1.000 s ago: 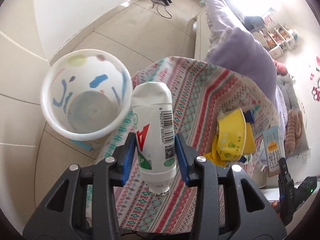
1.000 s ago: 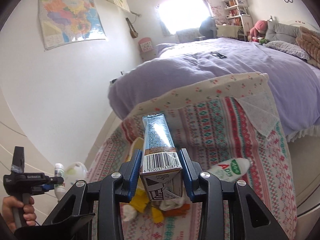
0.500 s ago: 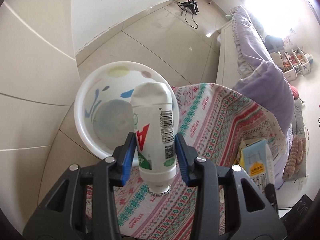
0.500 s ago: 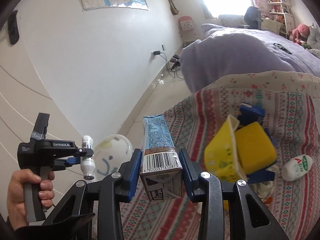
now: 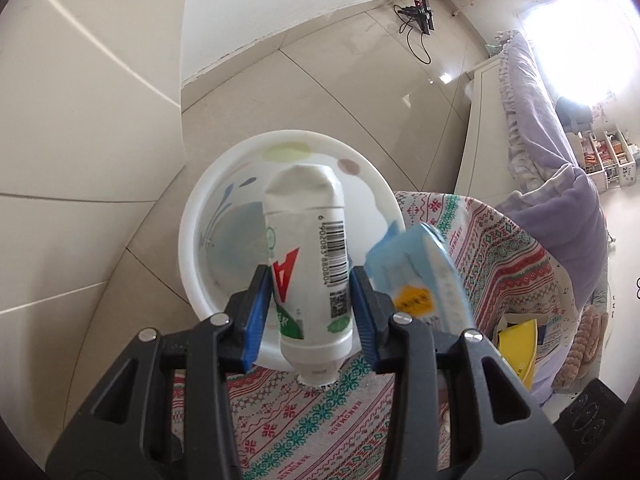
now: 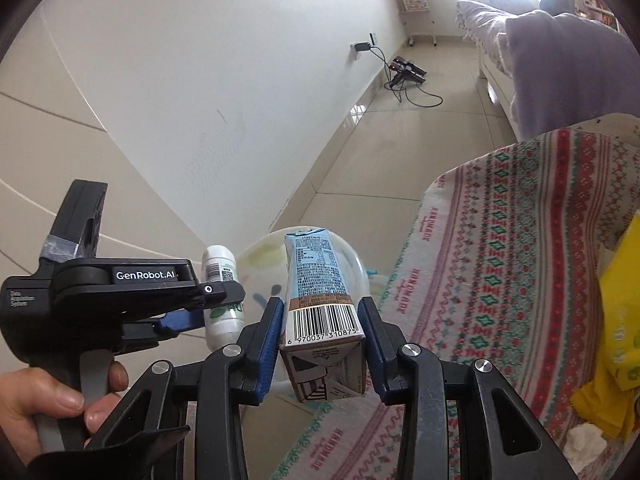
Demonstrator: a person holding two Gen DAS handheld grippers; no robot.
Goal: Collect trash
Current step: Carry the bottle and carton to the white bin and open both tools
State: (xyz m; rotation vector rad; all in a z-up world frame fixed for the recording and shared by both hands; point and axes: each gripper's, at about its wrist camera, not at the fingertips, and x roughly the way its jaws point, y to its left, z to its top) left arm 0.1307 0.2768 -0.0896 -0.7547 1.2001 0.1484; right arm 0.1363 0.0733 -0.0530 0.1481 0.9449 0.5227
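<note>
My left gripper (image 5: 310, 304) is shut on a white plastic bottle (image 5: 308, 248) with a red letter and a barcode, held over the white trash bin (image 5: 192, 248) that stands on the floor by the table edge. My right gripper (image 6: 322, 340) is shut on a light blue drink carton (image 6: 318, 280) with a barcode, just right of the bottle and above the bin (image 6: 260, 256). The carton (image 5: 416, 272) shows blurred in the left wrist view beside the bottle. In the right wrist view a hand (image 6: 60, 404) holds the left gripper (image 6: 200, 308) with the bottle (image 6: 219, 280).
A patterned cloth (image 6: 500, 280) covers the low table, with yellow wrappers (image 6: 616, 340) and white crumpled paper (image 6: 584, 440) at the right. A bed with purple bedding (image 5: 560, 200) lies beyond. Cables and a charger (image 6: 404, 72) lie on the tiled floor by the wall.
Both grippers swung left from the table toward the bin. The bottle now hangs over the bin's opening, and the carton has come up beside it.
</note>
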